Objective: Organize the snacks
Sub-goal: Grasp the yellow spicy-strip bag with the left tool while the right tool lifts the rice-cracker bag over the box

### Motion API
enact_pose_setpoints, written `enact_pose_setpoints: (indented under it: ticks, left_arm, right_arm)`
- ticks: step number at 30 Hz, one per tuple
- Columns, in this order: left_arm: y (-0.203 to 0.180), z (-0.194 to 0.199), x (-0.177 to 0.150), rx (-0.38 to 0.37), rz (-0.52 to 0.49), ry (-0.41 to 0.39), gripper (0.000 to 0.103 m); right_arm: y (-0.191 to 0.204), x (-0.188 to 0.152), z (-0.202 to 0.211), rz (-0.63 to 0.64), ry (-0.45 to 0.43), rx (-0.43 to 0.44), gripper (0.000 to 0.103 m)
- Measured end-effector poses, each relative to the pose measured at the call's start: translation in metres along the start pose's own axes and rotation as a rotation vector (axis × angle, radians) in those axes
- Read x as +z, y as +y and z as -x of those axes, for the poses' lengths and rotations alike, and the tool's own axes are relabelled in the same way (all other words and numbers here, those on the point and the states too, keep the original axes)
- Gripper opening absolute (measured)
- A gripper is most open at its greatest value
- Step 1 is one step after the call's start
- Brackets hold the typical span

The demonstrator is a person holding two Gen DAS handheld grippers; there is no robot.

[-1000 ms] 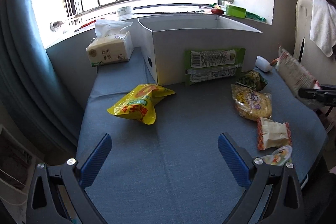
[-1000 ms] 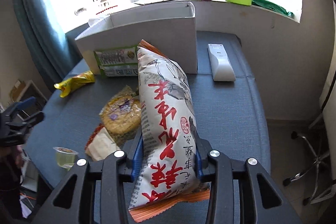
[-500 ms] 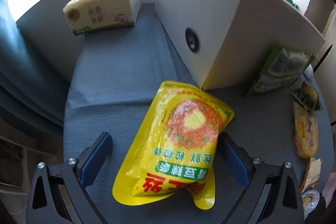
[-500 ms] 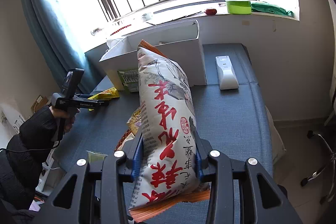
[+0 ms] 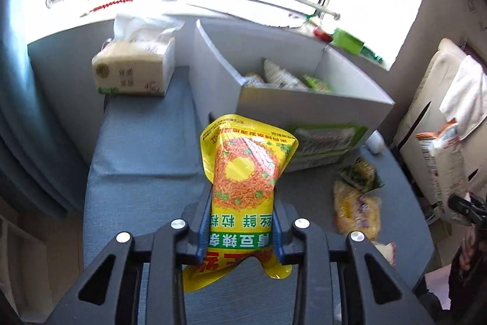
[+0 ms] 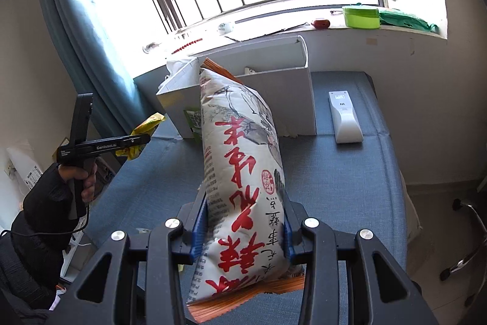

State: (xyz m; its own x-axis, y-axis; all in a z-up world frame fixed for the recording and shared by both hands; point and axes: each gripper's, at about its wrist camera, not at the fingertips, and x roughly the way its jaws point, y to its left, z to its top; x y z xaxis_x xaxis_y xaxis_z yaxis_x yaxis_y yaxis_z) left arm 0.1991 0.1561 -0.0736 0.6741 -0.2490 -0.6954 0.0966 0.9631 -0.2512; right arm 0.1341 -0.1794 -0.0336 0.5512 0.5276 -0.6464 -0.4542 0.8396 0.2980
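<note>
My left gripper (image 5: pixel 242 221) is shut on a yellow snack bag (image 5: pixel 245 181) and holds it above the blue table, in front of the white box (image 5: pixel 313 108). The box holds several snack packets (image 5: pixel 283 76). My right gripper (image 6: pixel 245 221) is shut on a tall white snack bag with red characters (image 6: pixel 243 169), held upright above the table right of the box (image 6: pixel 274 99). The left gripper with the yellow bag (image 6: pixel 143 136) shows in the right wrist view. The white bag (image 5: pixel 444 163) shows at the right of the left wrist view.
A tissue pack (image 5: pixel 134 69) stands left of the box. Loose snack packets (image 5: pixel 357 203) lie on the blue table (image 5: pixel 143 160) at the right. A green-labelled packet (image 5: pixel 328 142) leans on the box front. A white remote-like device (image 6: pixel 345 118) lies right of the box.
My left gripper closed on the yellow bag and lifted it off the table toward the box. My right gripper rose higher with the white bag still in it.
</note>
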Motion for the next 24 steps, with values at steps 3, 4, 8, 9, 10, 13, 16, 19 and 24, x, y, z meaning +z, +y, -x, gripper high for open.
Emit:
enact_pose_setpoints:
  ticks: [3,4,8,9,10,13,16,19,24]
  left_arm:
    - [-0.027,0.022,0.027,-0.041,-0.013,-0.075,0.035]
    - [-0.034,0.025,0.039,-0.060,-0.017,-0.091,0.035]
    - [-0.060,0.018,0.080,-0.077,-0.028,-0.132,0.035]
    - [-0.065,0.013,0.092,-0.068,-0.023,-0.139,0.035]
    - [-0.068,0.008,0.103,-0.063,-0.010,-0.141,0.035]
    - [-0.076,-0.015,0.131,-0.033,0.023,-0.139,0.035]
    - [-0.076,-0.034,0.148,0.008,0.045,-0.123,0.039]
    - [-0.067,-0.047,0.157,0.071,0.077,-0.101,0.095]
    - [-0.053,-0.034,0.149,0.096,0.112,-0.114,0.103]
  right_arm:
    - [0.003,0.027,-0.002,0.007,-0.031,0.011,0.043]
    - [0.003,0.038,-0.004,0.006,-0.040,0.014,0.043]
    - [0.003,0.091,-0.020,-0.013,-0.070,0.026,0.043]
    - [0.002,0.106,-0.027,-0.026,-0.074,0.037,0.043]
    - [0.001,0.120,-0.035,-0.038,-0.076,0.052,0.043]
    - [-0.001,0.157,-0.063,-0.048,-0.068,0.056,0.043]
    - [-0.001,0.186,-0.091,-0.030,-0.040,0.008,0.044]
    - [-0.005,0.206,-0.111,-0.016,-0.014,-0.035,0.072]
    - [-0.015,0.212,-0.096,-0.071,-0.101,-0.044,0.103]
